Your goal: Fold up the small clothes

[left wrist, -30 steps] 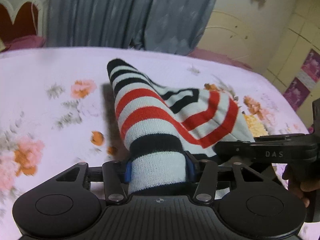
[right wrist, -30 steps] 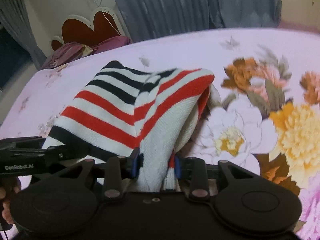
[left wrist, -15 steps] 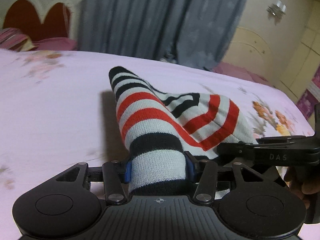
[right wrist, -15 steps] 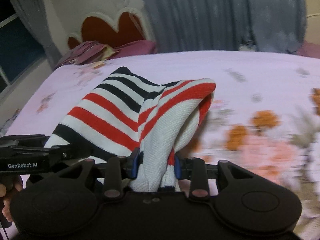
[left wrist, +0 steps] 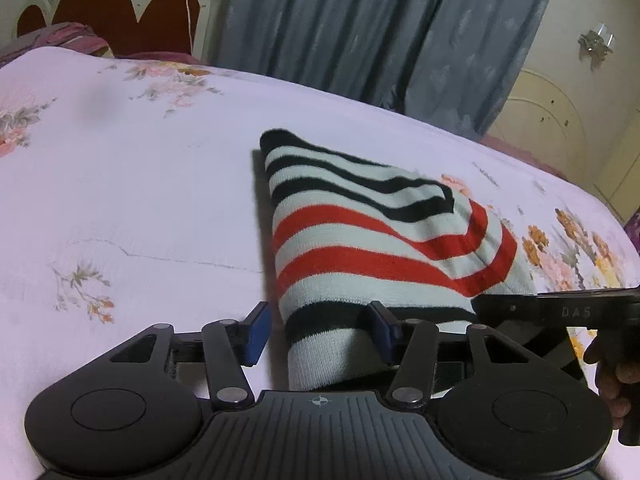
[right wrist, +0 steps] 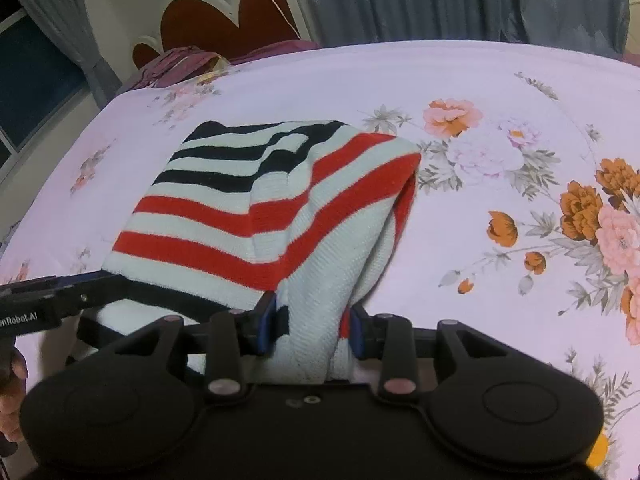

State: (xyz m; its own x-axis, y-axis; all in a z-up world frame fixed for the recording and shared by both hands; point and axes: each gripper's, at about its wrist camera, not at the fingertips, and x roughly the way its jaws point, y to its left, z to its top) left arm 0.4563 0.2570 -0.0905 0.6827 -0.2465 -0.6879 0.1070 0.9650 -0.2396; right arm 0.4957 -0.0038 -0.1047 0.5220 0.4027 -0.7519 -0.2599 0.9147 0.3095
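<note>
A small knitted striped jumper (left wrist: 372, 248), banded in black, white and red, lies folded into a thick bundle on a bed (left wrist: 120, 200) covered with a pale pink floral sheet. Its near edge reaches back between both pairs of fingers, and the rest spreads out ahead of them across the sheet.

The left fingers (left wrist: 256, 328) are released: the cloth sits between them and brushes one blue pad, while the other pad stands clear of it. The right fingers (right wrist: 267, 322) are clenched on a bunched white fold at the jumper's other near corner.

With only one corner gripped, pulling the right fingers away without letting go would likely drag that corner along and open the fold. The bundle looks puffy on the right fingers' side, so it may spring apart once released. Knit loops could also snag on a pad.

No basket, box or drawer is in view. Far beyond the fingers stand a red heart-shaped headboard (left wrist: 108, 12) and grey curtains (left wrist: 360, 20).
</note>
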